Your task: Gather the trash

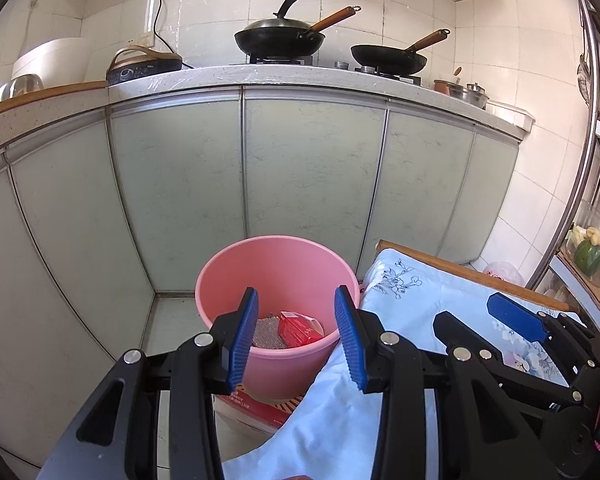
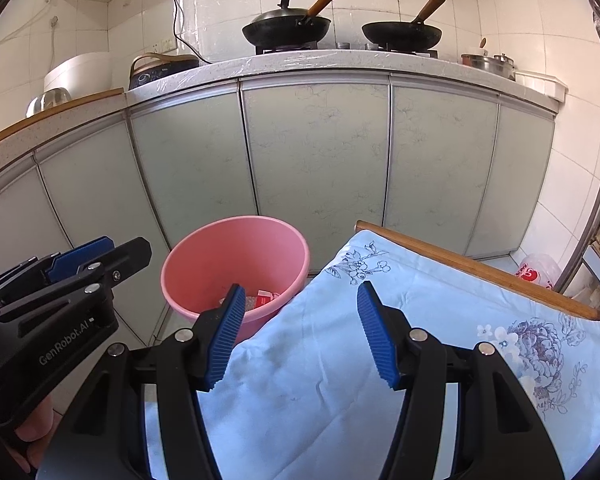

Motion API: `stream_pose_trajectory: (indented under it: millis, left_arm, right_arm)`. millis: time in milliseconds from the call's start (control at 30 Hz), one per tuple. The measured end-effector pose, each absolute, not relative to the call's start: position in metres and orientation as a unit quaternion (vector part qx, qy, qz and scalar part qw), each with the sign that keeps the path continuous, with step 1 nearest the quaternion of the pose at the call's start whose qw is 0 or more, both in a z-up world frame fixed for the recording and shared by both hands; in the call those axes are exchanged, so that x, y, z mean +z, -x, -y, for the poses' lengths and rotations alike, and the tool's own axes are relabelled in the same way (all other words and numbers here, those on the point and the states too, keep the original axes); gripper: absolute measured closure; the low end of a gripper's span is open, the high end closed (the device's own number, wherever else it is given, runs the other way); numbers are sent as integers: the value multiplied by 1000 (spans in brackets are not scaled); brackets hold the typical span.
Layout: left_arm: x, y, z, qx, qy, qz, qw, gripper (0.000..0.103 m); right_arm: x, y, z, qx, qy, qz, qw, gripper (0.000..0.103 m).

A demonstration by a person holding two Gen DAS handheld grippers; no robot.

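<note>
Above the pink bucket [image 1: 278,276] hovers the left gripper [image 1: 296,338], right gripper [image 2: 298,334] beside (both fingers spread, empty).

Pink bucket [image 1: 278,280] upright on floor; red carton [image 1: 298,328], grey scrap [image 1: 266,332] inside.

Right gripper [image 2: 300,332] at 6 o'clock, jaws spread wide, nothing between the blue pads [image 2: 226,334], poised over a pale blue floral cloth [image 2: 440,320] on a wooden-edged table [image 2: 476,266]. Pink bucket [image 2: 236,256] just past 11 o'clock of the pads, on the floor against the cabinet doors [image 2: 320,148], touching the cloth's edge; a red carton [image 2: 265,298] and silvery scrap inside. Left gripper [image 2: 84,260] at 9 o'clock, beside the bucket. Two woks [image 2: 286,30] on the stove at 12 o'clock.
</note>
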State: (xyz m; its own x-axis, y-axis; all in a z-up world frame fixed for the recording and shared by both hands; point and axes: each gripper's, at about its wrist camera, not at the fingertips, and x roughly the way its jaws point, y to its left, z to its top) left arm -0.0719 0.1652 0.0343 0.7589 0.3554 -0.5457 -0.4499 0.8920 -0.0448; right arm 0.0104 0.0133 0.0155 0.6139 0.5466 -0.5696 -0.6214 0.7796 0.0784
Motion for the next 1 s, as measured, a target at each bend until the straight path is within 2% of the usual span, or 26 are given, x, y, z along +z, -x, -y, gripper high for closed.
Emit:
stream_pose_trajectory:
  millis: [1000]
  left_arm:
    - [25,66,-161,204,83,-281,934,64]
  right_arm:
    - [3,-12,-8,319,64,-302,896,44]
